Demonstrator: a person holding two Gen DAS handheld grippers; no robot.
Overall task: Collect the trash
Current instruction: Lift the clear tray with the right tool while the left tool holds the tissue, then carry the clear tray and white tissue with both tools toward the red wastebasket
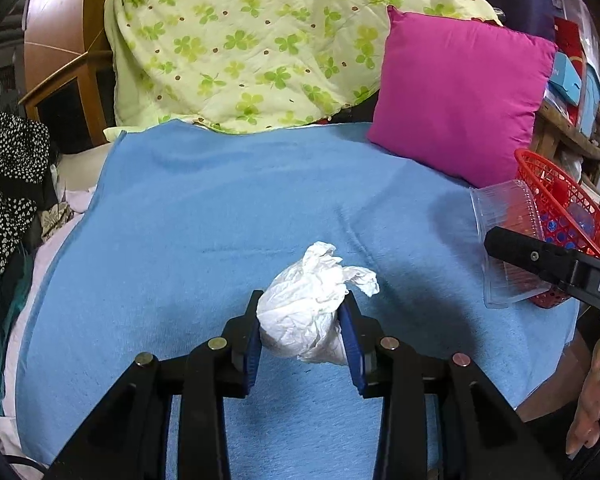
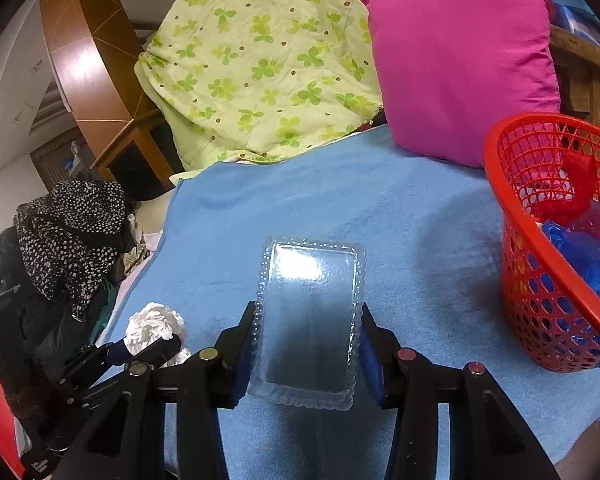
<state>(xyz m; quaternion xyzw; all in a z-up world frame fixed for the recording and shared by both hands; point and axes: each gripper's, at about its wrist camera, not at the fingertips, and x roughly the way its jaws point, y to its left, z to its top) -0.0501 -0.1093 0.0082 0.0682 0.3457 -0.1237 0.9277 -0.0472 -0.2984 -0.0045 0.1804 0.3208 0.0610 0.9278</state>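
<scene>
Crumpled tissue (image 1: 312, 304) sits pinched between my left gripper (image 1: 304, 320) pads, above the blue towel (image 1: 204, 208). Across from it, my right gripper (image 2: 308, 340) clamps the clear plastic tray (image 2: 310, 320) by its long edges, its long axis pointing away from me, far end tipped up. Both pieces are picked up, I judge; next is carrying them right to the red basket (image 2: 512, 216), tray first, then letting go above it.

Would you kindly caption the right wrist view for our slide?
Right gripper clamps a clear plastic tray over the blue towel, red basket alongside.
</scene>
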